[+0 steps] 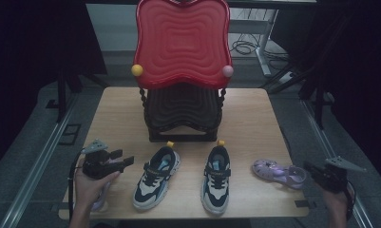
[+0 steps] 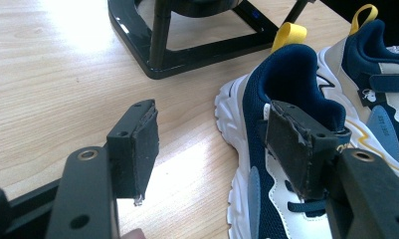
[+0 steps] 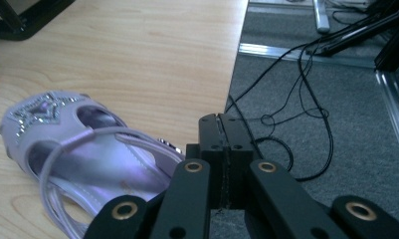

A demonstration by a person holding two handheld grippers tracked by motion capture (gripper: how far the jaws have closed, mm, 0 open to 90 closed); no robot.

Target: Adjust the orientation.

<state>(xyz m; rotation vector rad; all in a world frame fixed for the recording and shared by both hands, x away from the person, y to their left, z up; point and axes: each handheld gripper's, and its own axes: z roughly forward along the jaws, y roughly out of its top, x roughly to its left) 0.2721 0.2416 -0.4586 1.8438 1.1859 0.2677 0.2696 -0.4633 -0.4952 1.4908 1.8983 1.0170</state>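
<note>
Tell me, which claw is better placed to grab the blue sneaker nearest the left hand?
Probably the left claw. Its jaws stand open, one pad already at the collar of the blue sneaker. The right claw is shut, at the table's far side by the purple sandal.

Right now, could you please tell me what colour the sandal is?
The sandal is pale purple with glittery silver trim, clearest in the right gripper view.

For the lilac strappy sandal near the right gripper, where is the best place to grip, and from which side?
Probably the heel strap of the lilac strappy sandal: it stands up as a thin loop facing the shut right gripper, which sits beside it at the wooden table edge. Open, then come in from that heel side.
</note>
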